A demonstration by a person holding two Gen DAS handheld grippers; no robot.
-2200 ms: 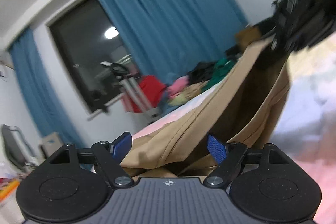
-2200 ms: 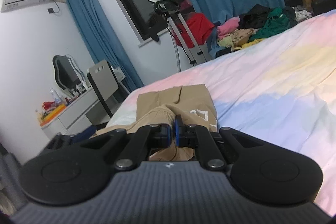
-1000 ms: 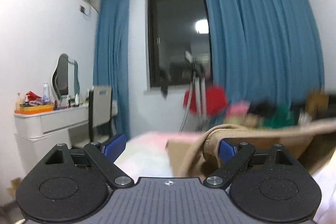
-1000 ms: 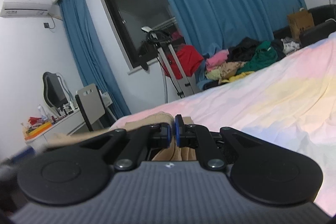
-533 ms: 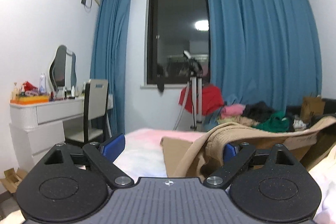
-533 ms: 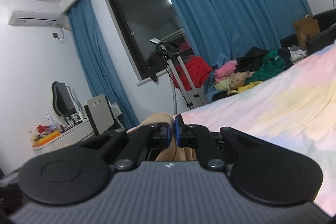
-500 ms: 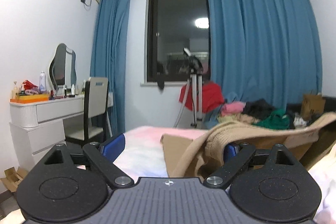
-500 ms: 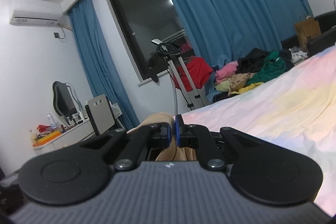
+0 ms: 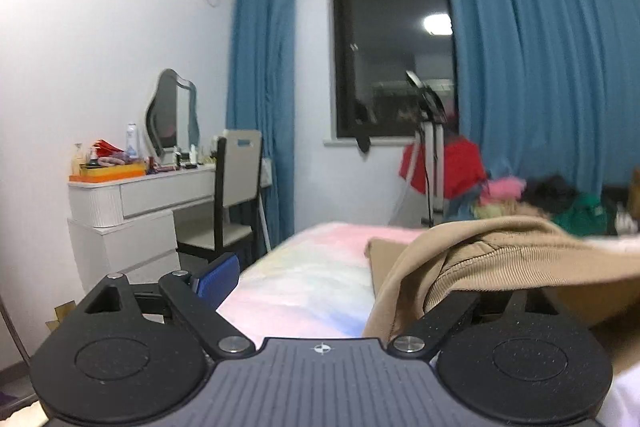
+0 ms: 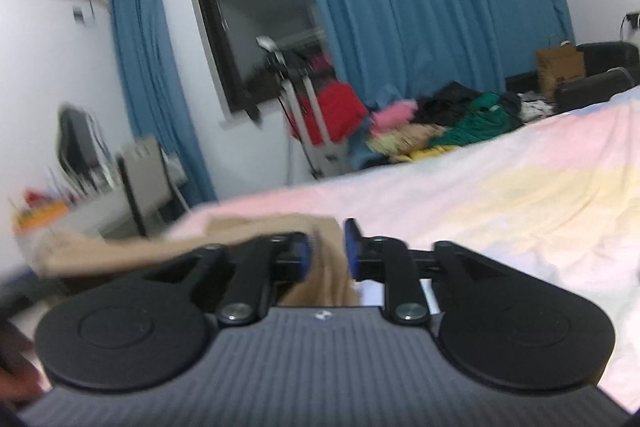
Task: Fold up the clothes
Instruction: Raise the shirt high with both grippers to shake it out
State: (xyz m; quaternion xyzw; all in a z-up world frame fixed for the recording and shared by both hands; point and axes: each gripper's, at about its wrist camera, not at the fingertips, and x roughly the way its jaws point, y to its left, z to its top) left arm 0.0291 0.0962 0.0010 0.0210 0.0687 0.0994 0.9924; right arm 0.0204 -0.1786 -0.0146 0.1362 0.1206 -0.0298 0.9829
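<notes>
Left wrist view: garment slipping off an empty gripper.
My left gripper (image 9: 352, 279) has its jaws spread wide; the tan garment (image 9: 500, 259) only drapes over the right finger above the bed (image 9: 304, 279), so any tug could drop it.

Right wrist view: loose hold.
My right gripper (image 10: 325, 254) has its jaws parted around blurred cloth; the fold may sag crooked.

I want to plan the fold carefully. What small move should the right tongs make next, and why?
Probably draw the right tongs straight back, clear of the tan garment. Their jaws stand apart with the fabric between them, and the garment partly rests on the bed.
</notes>
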